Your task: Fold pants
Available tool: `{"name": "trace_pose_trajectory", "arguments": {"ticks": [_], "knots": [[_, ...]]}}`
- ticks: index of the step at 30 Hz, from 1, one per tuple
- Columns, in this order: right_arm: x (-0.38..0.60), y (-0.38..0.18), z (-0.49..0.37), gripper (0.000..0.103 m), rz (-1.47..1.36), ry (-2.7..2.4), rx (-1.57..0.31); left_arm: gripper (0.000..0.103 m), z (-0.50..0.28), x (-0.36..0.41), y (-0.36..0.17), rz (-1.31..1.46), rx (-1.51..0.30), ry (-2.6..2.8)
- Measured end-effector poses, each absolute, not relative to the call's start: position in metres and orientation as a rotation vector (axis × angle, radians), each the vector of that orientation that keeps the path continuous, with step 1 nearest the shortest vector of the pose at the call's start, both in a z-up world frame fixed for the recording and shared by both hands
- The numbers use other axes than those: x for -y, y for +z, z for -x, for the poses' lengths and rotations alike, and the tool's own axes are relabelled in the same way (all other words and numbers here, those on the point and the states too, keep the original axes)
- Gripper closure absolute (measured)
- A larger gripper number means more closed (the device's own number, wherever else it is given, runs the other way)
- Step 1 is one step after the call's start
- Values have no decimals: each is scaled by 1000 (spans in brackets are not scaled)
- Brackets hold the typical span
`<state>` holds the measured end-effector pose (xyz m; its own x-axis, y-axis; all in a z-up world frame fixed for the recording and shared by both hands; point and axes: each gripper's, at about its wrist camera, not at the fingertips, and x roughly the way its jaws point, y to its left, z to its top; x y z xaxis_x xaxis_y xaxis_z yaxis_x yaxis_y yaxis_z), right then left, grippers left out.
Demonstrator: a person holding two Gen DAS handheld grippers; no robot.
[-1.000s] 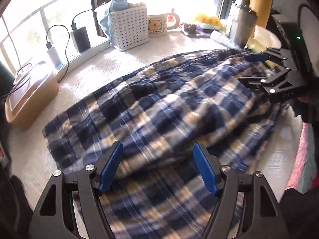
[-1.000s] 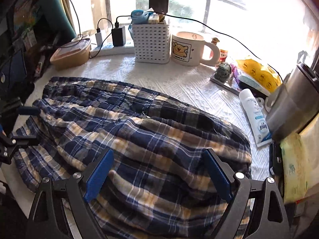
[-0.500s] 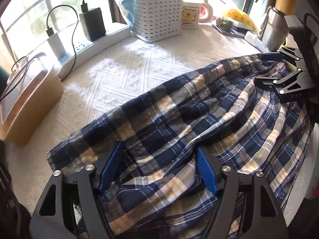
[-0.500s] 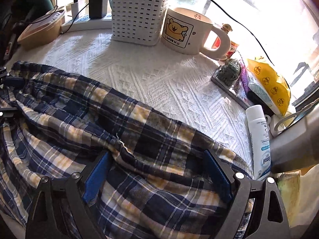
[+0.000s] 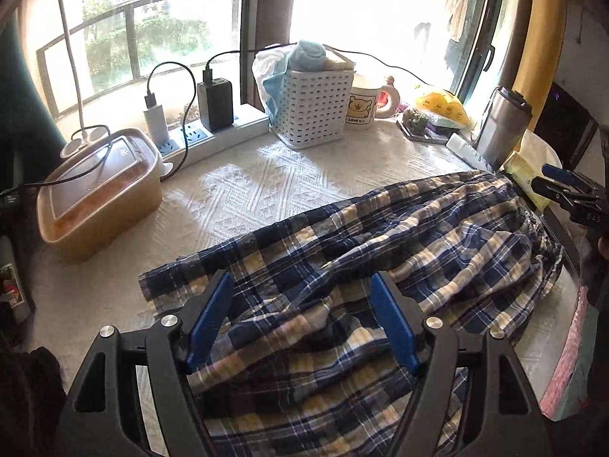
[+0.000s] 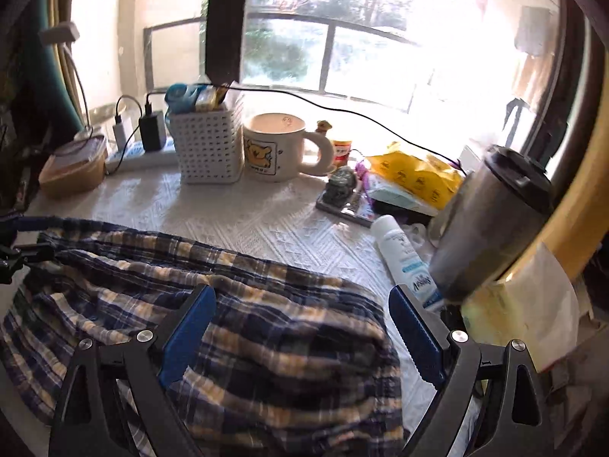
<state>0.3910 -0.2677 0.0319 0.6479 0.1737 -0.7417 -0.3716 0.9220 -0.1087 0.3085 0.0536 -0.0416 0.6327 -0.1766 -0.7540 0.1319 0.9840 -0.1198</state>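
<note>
The blue, white and tan plaid pants (image 5: pixel 380 251) lie rumpled on a white textured cloth (image 5: pixel 243 186), stretched from left to right. My left gripper (image 5: pixel 300 320) is open above the left end of the pants, its blue pads apart and holding nothing. My right gripper (image 6: pixel 300 335) is open above the right end of the pants (image 6: pixel 266 335), also empty. The right gripper shows at the right edge of the left wrist view (image 5: pixel 563 186). The left gripper shows at the left edge of the right wrist view (image 6: pixel 23 240).
At the back stand a tan lidded box (image 5: pixel 99 190), a power strip with chargers (image 5: pixel 198 133), a white basket (image 5: pixel 316 106), a bear mug (image 6: pixel 278 148) and a yellow bag (image 6: pixel 415 175). On the right are a white tube (image 6: pixel 407 262) and a steel tumbler (image 6: pixel 487 221).
Both grippers have pulled back and up from the pants, staying open. The pants have settled nearer the front edge, leaving more white cloth bare behind them.
</note>
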Motion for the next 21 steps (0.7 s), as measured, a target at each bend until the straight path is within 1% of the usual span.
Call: {"name": "trace_pose_trajectory", "arguments": {"ticks": [5,12,17,21], "knots": [[325,32,-352,9,109,246,-818,27,-276,-49,-31,101,-835,-172],[386,-6,-316,9,-149,196,-905,25,-249,-32,-40,157,-874,-163],[398,-28,-308,9,-346,230,-943,25,-239,-15,-51,169,-916,-162],[390,-35,-305,9,-408,291,-954,25,-237,-1,-56,153,-949,-175]]}}
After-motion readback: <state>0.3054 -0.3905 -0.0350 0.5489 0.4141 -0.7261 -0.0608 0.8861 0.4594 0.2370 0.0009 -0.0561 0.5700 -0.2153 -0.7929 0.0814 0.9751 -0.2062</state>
